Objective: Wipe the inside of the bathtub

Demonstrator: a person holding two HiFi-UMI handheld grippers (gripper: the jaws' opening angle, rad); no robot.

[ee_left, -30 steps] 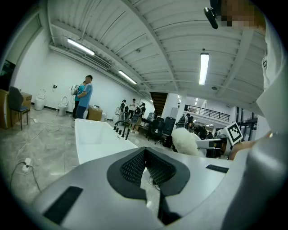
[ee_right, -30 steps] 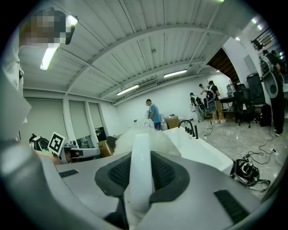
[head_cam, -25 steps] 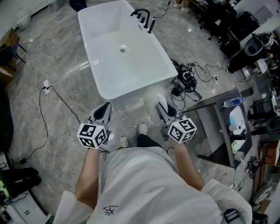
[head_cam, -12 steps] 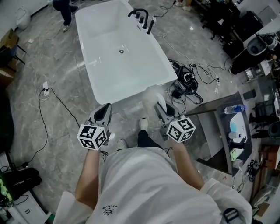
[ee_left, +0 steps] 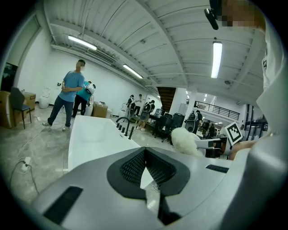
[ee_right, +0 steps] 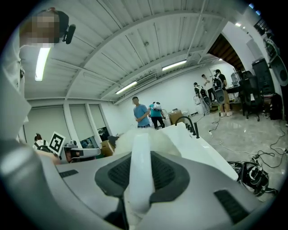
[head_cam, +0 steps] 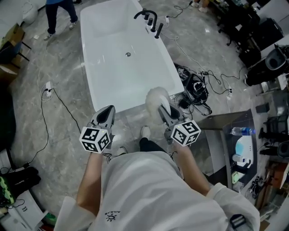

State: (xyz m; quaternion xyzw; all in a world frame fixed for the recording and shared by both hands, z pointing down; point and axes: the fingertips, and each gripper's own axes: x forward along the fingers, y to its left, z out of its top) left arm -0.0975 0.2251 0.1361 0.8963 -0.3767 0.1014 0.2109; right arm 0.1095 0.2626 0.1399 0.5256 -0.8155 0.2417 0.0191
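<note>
Two grippers hang just short of the bathtub's (head_cam: pixel 108 63) near end, above the grey floor (head_cam: pixel 58 58). The left gripper (head_cam: pixel 107 113) is off the near left corner, its fingers (ee_left: pixel 130 168) pressed together with nothing between them. The right gripper (head_cam: pixel 165 110) is off the near right corner, its fingers clamped on the white handle (ee_right: pixel 139 175) of a fluffy duster. The duster's white head (head_cam: pixel 156 97) overlaps the tub's near rim in the head view; whether it touches the rim cannot be told.

The tub's inside is plain white, with a drain (head_cam: pixel 128 54) at mid-floor and a black faucet (head_cam: pixel 149 18) on the far right rim.

Left of the tub the floor lies open, crossed by a thin cable (head_cam: pixel 67 108). Right of it, a tangle of cables (head_cam: pixel 196 88) sits close to the side wall, and a bench (head_cam: pixel 221 131) stands beyond them. A person in blue (head_cam: pixel 58 11) stands past the far left corner.
</note>
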